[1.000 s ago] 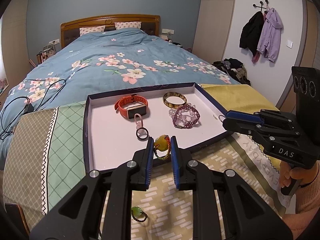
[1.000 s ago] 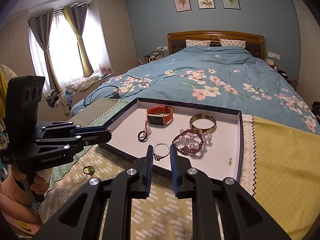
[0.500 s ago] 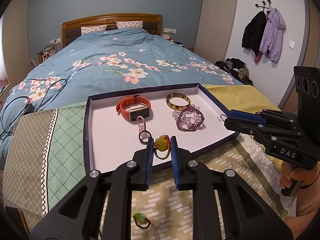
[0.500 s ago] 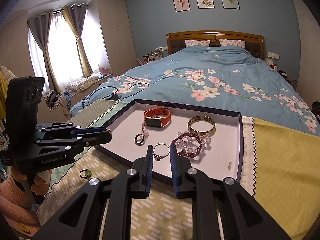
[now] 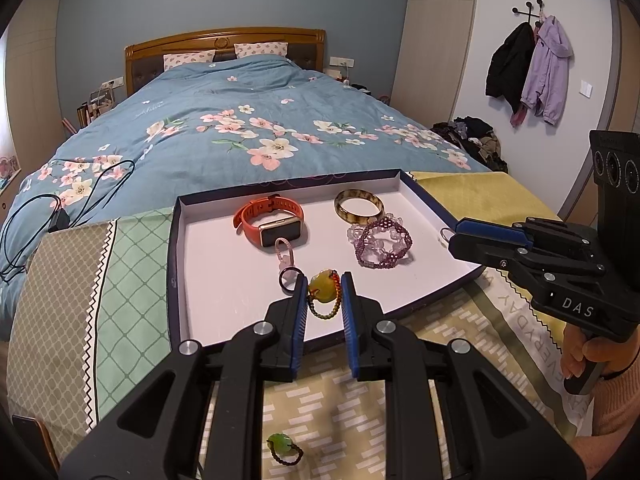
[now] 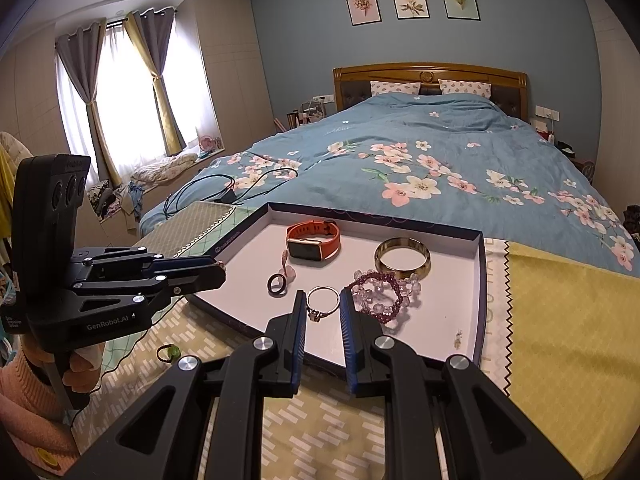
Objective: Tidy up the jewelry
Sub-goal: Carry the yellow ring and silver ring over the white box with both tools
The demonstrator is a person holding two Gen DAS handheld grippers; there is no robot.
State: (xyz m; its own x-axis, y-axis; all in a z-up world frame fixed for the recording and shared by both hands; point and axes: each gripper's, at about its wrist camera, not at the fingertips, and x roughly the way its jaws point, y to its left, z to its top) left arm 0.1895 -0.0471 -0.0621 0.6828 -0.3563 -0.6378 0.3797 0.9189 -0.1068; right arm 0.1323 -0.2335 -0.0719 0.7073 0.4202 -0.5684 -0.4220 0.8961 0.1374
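Note:
My left gripper [image 5: 323, 276] is shut on a bead bracelet with a yellow stone [image 5: 320, 294], held just over the near edge of the white tray [image 5: 176, 264]. My right gripper [image 6: 322, 295] is shut on a thin silver ring [image 6: 314, 315] above the tray's front right part. Inside the tray lie an orange watch [image 5: 272, 220], an amber bangle [image 5: 359, 207], a purple beaded bracelet [image 5: 383, 242], a black ring [image 5: 289, 279] and a pink charm [image 5: 285, 252]. A green stone ring [image 5: 282, 446] lies on the cloth in front of the tray.
The tray [image 6: 480, 280] sits on patterned cloth at the foot of a blue floral bed [image 5: 240, 128]. A small loose piece [image 6: 459, 338] lies at the tray's right side. Black cables [image 5: 48, 208] trail over the bed to the left. A person's hands hold both gripper handles.
Both views have shifted only slightly. Each gripper keeps its hold, and nothing in the tray has moved.

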